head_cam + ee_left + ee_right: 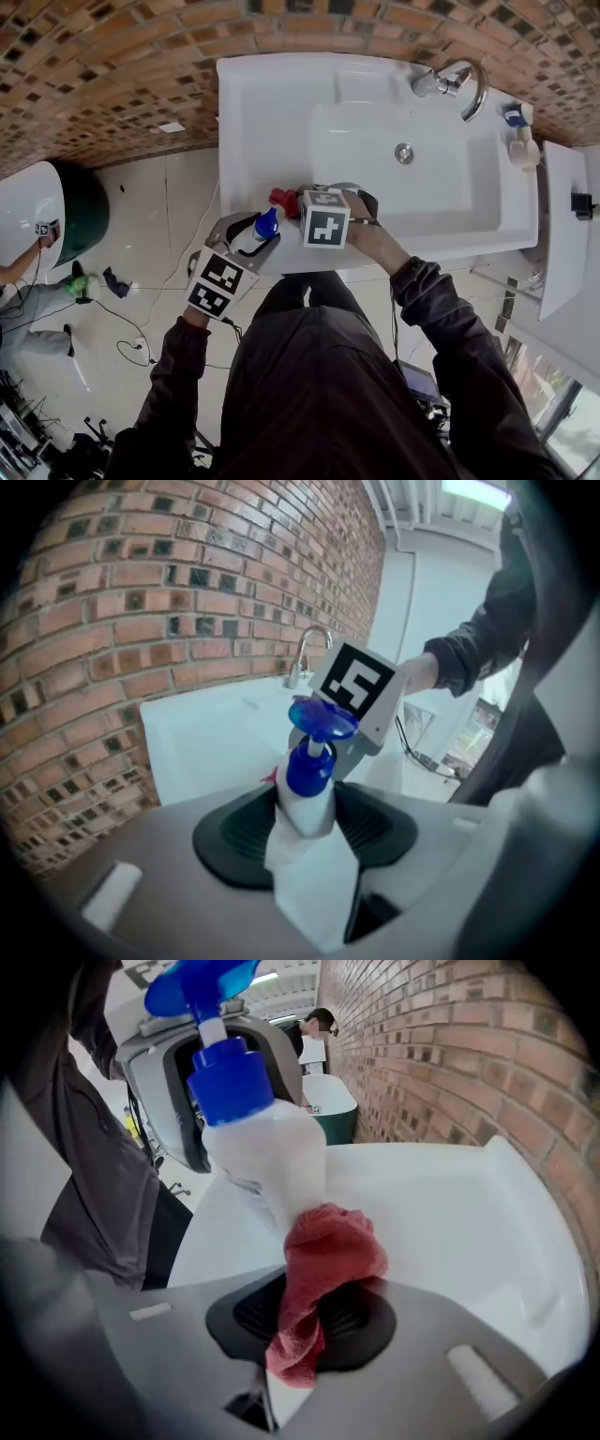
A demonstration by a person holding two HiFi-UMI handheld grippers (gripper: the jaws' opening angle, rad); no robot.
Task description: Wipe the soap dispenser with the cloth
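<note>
The soap dispenser (263, 228) is a white bottle with a blue pump top (321, 720). My left gripper (307, 829) is shut on its body and holds it above the sink's front left rim. My right gripper (319, 1321) is shut on a bunched red cloth (323, 1279), which presses against the side of the soap dispenser (262, 1147). In the head view the red cloth (282, 200) shows just right of the bottle, beside the right gripper (302, 208) with its marker cube.
The white sink (281, 103) has a chrome tap (461, 82) at its far right and a drain (404, 153) in the basin. Small bottles (518, 131) stand on its right rim. A brick wall runs behind. A person (28, 281) crouches at the left by a green tub (84, 211).
</note>
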